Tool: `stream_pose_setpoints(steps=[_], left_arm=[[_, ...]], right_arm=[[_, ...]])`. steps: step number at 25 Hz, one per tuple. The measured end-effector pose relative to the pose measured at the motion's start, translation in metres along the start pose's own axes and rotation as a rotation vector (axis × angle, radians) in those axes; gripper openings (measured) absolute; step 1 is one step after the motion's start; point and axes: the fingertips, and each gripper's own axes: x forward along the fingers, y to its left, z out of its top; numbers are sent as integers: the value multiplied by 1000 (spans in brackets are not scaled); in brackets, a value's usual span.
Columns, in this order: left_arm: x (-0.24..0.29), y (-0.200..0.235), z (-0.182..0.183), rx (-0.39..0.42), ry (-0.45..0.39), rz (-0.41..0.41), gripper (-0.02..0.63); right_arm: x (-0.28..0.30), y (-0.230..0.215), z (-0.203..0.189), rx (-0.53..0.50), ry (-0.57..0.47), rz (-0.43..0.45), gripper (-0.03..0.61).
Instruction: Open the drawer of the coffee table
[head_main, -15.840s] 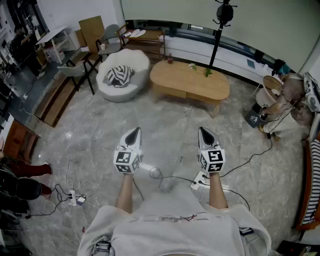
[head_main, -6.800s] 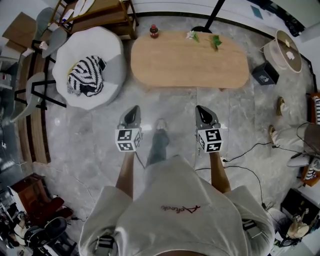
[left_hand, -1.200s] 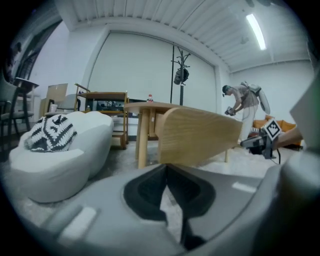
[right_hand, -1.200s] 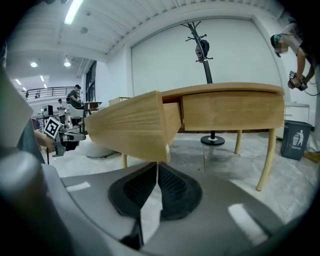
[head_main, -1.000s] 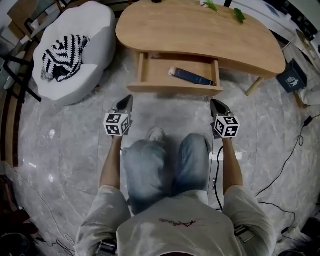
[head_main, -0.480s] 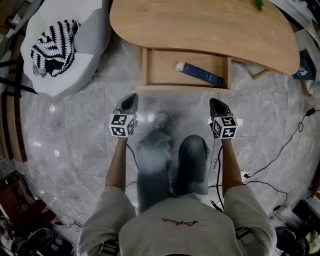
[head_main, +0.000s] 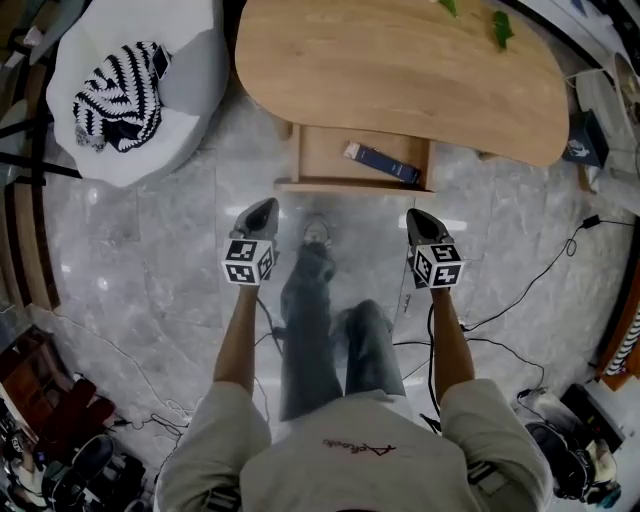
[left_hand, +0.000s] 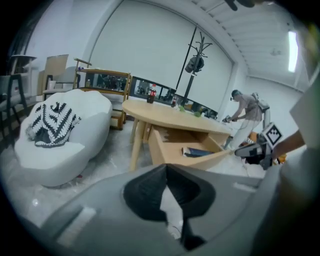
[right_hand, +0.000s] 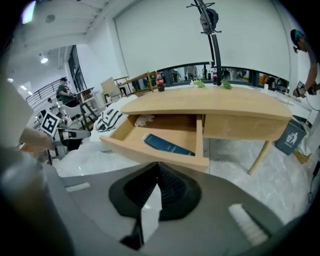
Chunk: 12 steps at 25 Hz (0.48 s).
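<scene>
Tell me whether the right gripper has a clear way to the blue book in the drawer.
Probably yes. The drawer is pulled out, the blue book lies uncovered inside, and nothing stands between it and the right gripper. It would have to clear the drawer's front and open its shut jaws.

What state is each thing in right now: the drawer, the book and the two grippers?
Drawer: open, pulled out of the coffee table.
Book: lying flat inside the drawer.
Left gripper: shut, holding nothing.
Right gripper: shut, holding nothing.

Head view looks steeply down, both gripper views (lower, nearer) forward; all share the drawer (head_main: 322, 158).
</scene>
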Motion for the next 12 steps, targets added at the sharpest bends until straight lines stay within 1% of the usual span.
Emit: stream_pose_setpoints(steps=[5,12], left_arm=[[-38,-24,70,-6,6,-4,2],[-90,-59,183,25,-17,-25,2]], right_arm=[[-43,22,72,6,-4,7,3],[-113,45,180,17,-62,-16,3]])
